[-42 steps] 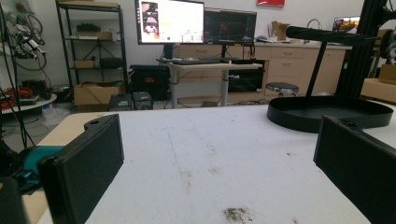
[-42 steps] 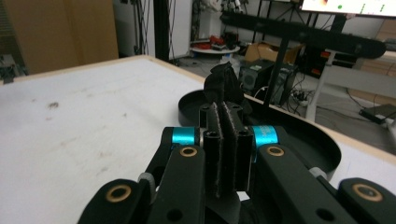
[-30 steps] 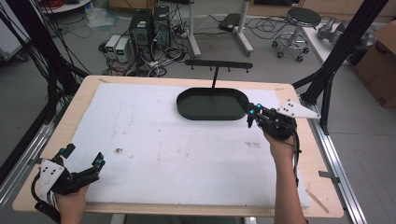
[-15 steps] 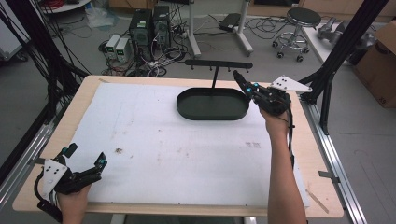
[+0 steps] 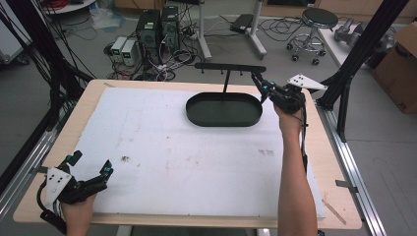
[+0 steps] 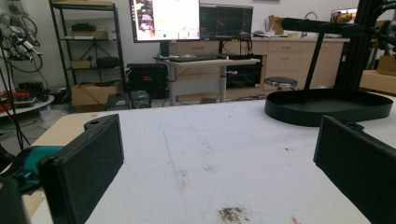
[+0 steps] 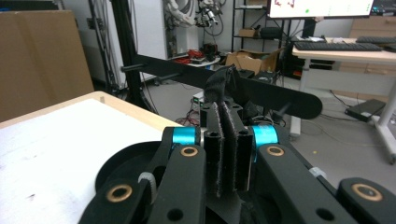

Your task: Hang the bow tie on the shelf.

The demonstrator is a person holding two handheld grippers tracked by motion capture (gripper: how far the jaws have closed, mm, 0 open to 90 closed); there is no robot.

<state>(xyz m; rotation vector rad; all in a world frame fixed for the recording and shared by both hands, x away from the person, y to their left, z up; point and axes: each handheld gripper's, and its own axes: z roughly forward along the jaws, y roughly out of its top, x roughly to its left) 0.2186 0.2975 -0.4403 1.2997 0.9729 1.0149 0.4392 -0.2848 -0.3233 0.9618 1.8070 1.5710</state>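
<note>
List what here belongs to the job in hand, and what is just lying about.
In the job:
- right claw, shut on what seems a small dark piece, raised at the hanging bar
- black tray under that bar

Lying about:
- left claw, open, at the near corner
- computer towers
- stool
- cardboard box

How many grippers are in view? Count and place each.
2. The left gripper, open, sits at the table's near left corner; the right gripper, jaws closed, is raised by the stand's bar, far right.
</note>
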